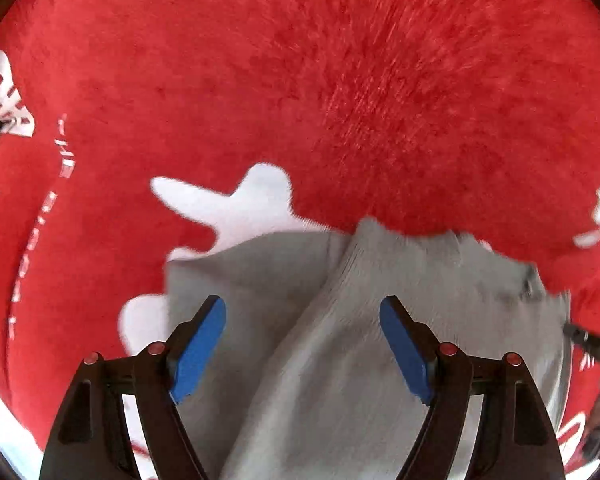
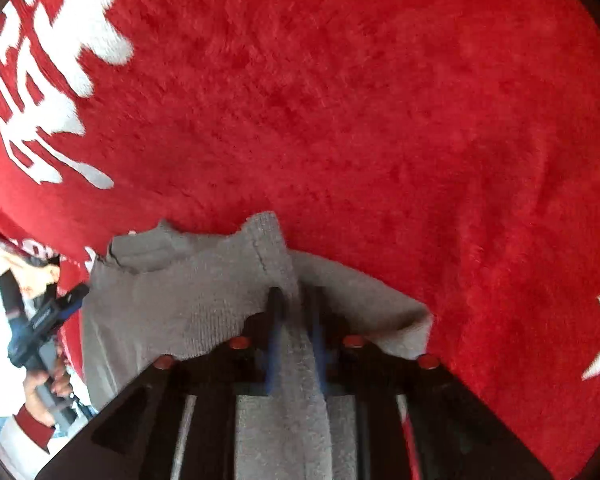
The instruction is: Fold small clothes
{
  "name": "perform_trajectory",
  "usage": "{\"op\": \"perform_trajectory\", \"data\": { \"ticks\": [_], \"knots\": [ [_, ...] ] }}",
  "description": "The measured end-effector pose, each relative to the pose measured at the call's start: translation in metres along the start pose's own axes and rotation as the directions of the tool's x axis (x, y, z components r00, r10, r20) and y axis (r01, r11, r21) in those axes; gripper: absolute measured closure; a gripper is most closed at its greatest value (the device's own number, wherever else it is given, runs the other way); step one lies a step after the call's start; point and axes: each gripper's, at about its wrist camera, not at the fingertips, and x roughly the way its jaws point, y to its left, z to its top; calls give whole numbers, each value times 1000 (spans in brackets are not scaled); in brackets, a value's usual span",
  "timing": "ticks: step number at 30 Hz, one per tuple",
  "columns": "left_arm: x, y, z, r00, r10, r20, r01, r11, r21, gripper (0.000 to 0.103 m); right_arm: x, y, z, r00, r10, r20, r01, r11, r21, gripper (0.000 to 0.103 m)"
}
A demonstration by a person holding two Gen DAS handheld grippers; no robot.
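Now the right gripper (image 2: 296, 312) pinches a fold of the small grey knitted garment (image 2: 204, 300) on the red plush blanket (image 2: 380, 120); the left gripper (image 1: 302, 344), jaws wide open above the garment, should grip its near edge before lifting.

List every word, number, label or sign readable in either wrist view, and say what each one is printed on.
No text can be read in full.
White lettering on the red blanket, left edge of the left wrist view: cut off and warped, unreadable.
Small white line of letters beside it: too small and blurred.
White block lettering at upper left of the right wrist view: partial, illegible.
Grey cloth: no print visible.
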Motion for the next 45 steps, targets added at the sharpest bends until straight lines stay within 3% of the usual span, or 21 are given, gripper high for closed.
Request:
{"op": "perform_trajectory", "data": {
  "ticks": [6, 11, 13, 15, 17, 24, 29, 31, 32, 33, 35, 40, 45],
  "knots": [
    [-33, 27, -49, 990, -91, -108, 96, 995, 41, 23, -32, 1, -36, 996, 86, -8, -86, 996, 10, 69],
    [-32, 38, -106, 971, -101, -218, 115, 992, 52, 25, -41, 23, -86, 994, 91, -63, -96, 993, -69, 69],
    [-29, 41, -121, 963, -109, -247, 123, 992, 40, 43, -39, 31, -100, 992, 89, -88, -96, 992, -86, 69],
    [-26, 42, -134, 960, -99, -261, 116, 992, 49, 72, -33, 39, -112, 990, 95, -108, -105, 990, -95, 69],
    [-26, 42, -142, 967, -65, -246, 90, 992, 91, 83, -28, 46, -119, 987, 100, -126, -113, 988, -102, 69],
    [-42, 76, -165, 969, -74, -235, 76, 997, 2, 84, -19, 71, -136, 982, 72, -176, -102, 980, -169, 69],
    [-60, 72, -174, 972, -12, -233, 6, 1000, -29, 83, -3, 77, -149, 973, 56, -224, -93, 983, -159, 69],
    [-62, 65, -177, 974, -16, -225, 9, 999, -33, 83, -5, 75, -152, 971, 55, -233, -93, 983, -158, 69],
    [-63, 59, -179, 974, -22, -224, 14, 999, -38, 77, -5, 77, -154, 969, 56, -239, -96, 983, -158, 69],
    [-65, 57, -180, 974, -27, -225, 18, 999, -43, 39, -8, 76, -154, 968, 58, -242, -99, 982, -160, 69],
    [-70, 47, -178, 980, -7, -197, -3, 999, -49, 6, -10, 82, -157, 967, 59, -248, -104, 980, -172, 69],
    [-75, 28, -171, 982, -11, -190, 4, 999, -34, 6, -10, 92, -161, 964, 65, -259, -115, 976, -184, 65],
    [-69, 13, -175, 973, 88, -212, -80, 996, 47, 6, -10, 98, -165, 963, 80, -257, -127, 977, -171, 61]
  ]
}}
